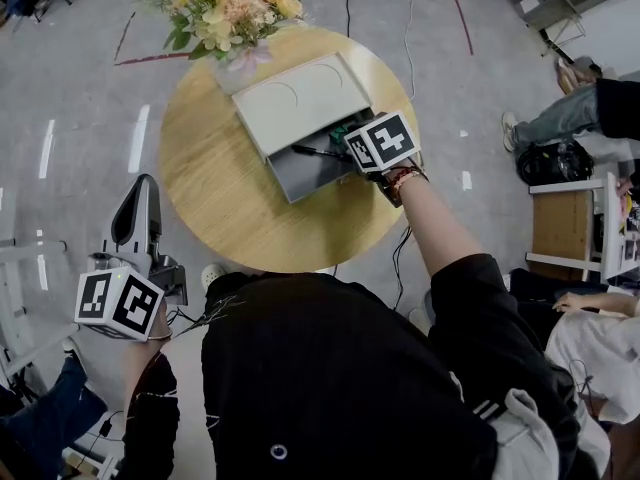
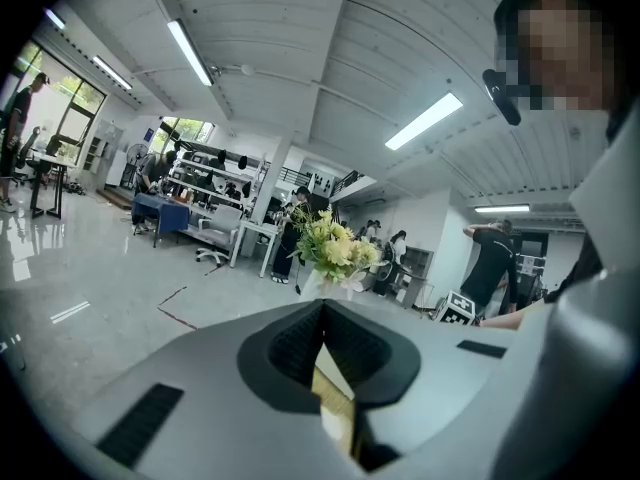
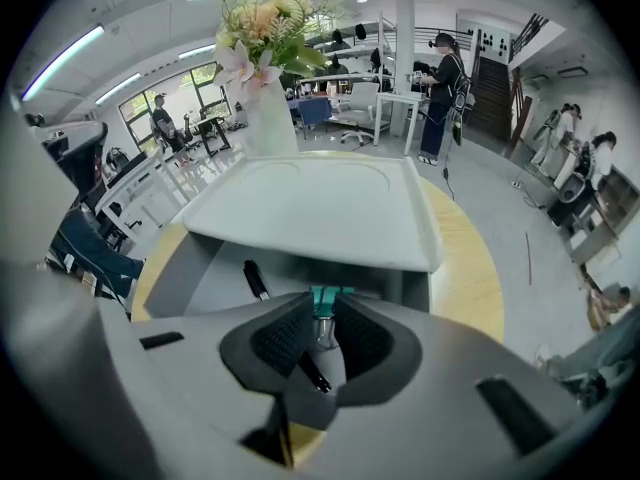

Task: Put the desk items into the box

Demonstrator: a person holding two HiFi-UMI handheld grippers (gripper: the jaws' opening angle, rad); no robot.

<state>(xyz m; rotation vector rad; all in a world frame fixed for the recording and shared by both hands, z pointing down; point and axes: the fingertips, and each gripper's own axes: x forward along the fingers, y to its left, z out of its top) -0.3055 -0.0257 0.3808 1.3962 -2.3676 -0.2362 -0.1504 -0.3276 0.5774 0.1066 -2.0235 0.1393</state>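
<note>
Round wooden counter: carries the box on its far half; pale grey floor all round.

Grey box: the reference point for every entry here. It sits near the counter's middle, turned at an angle. Its open tray faces the person.

Box lid: pale, flat, with two shallow round recesses. It rests over the far part of the box and leaves the near part uncovered.

Bouquet: yellow, peach and white flowers with green leaves in a white vase. It stands just beyond the box, at the counter's far edge, close behind the lid.

Left claw: off the counter, well apart from the box, to the box's left and nearer the person. It is held low beside the person's body with its tips pointing away. The jaws are closed together at the tips with nothing between them.

Right claw: over the open near part of the box, at the box's right end, reaching in from the person's side. The jaws are narrow and clamped on the clip.

Black pen: lies flat on the box floor in the uncovered part, just left of the right claw.

Teal binder clip: with a silver wire handle, held between the right claw's tips inside the box opening, just under the lid's near edge.
</note>
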